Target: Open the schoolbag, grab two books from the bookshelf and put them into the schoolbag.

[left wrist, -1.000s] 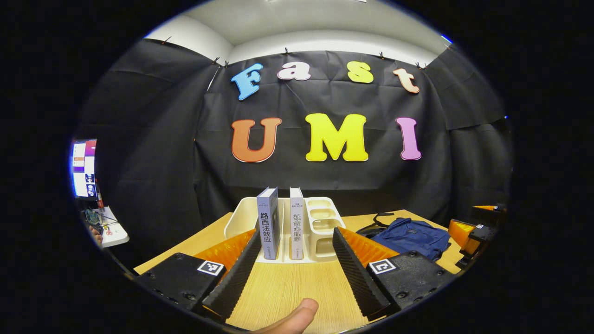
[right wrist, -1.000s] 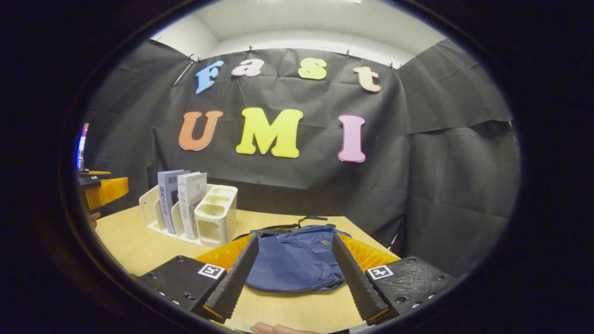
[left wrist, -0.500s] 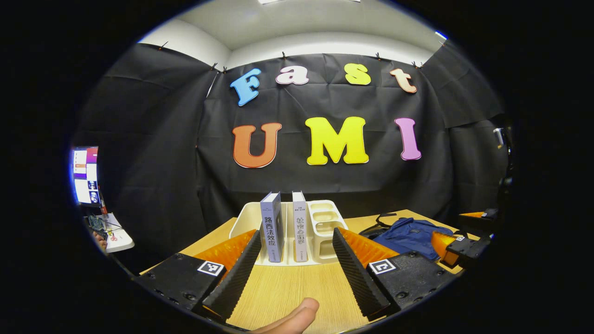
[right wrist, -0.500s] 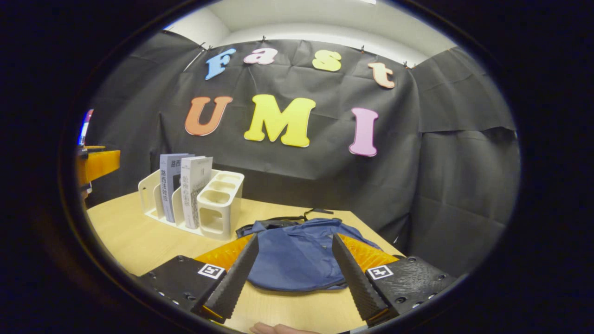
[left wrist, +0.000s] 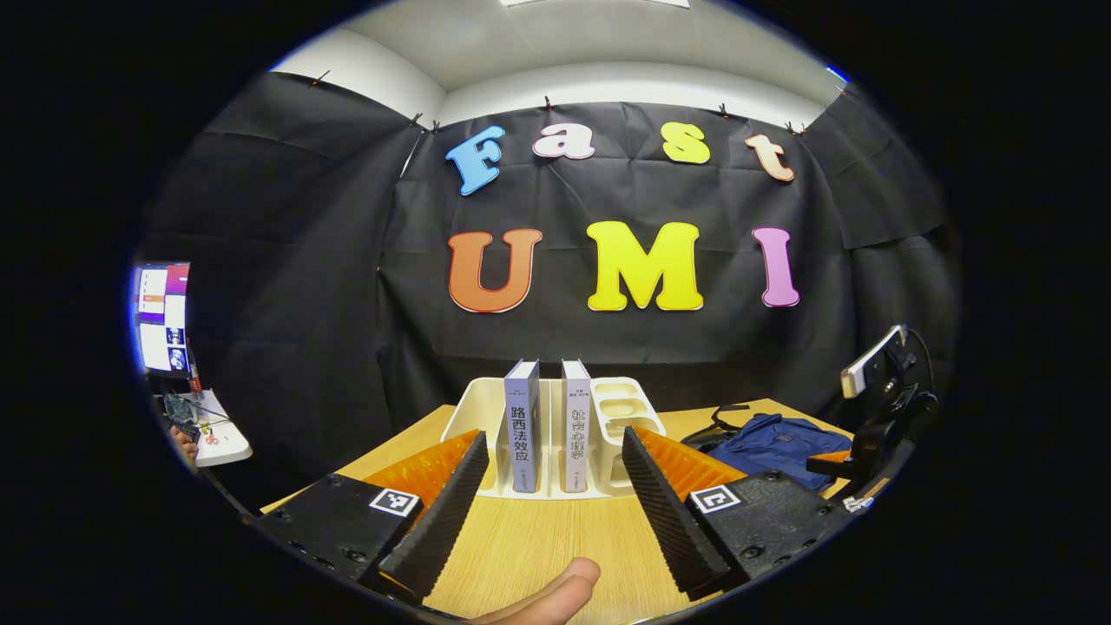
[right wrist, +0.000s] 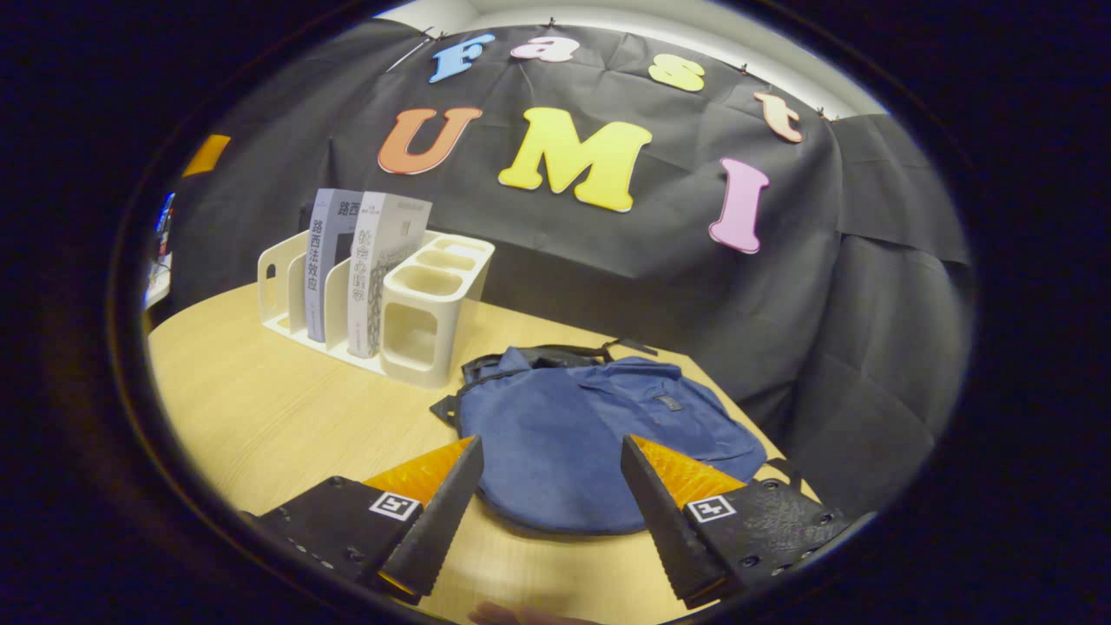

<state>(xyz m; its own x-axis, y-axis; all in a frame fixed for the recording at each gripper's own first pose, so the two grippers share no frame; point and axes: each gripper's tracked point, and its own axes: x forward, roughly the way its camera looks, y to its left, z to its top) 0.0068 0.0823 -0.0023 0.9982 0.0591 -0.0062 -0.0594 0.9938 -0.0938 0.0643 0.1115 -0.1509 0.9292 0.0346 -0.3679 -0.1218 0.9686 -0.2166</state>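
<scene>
Two books, a blue-grey one [left wrist: 522, 427] and a pale one [left wrist: 575, 427], stand upright in a white bookshelf rack [left wrist: 473, 415] on the wooden table. My left gripper [left wrist: 551, 512] is open, pointing at them from a short way back, with nothing between its fingers. A blue schoolbag [right wrist: 590, 443] lies flat and closed on the table, its black straps toward the rack [right wrist: 434, 312]. My right gripper [right wrist: 551, 512] hangs open above the bag's near edge, tilted down at it. From this side the books [right wrist: 369, 256] stand left of the bag. In the left gripper view the bag [left wrist: 772, 441] lies right, with the right gripper's body [left wrist: 881, 408] over it.
The wooden table [right wrist: 260, 408] has bare room left of the bag and in front of the rack. A small white side table with a screen [left wrist: 161, 317] above it stands far left. A thumb [left wrist: 555, 595] shows at the bottom of the left gripper view.
My right gripper has risen and tilted down over the schoolbag, bringing it closer. My left gripper has shifted slightly, so the books sit a little right of where they were.
</scene>
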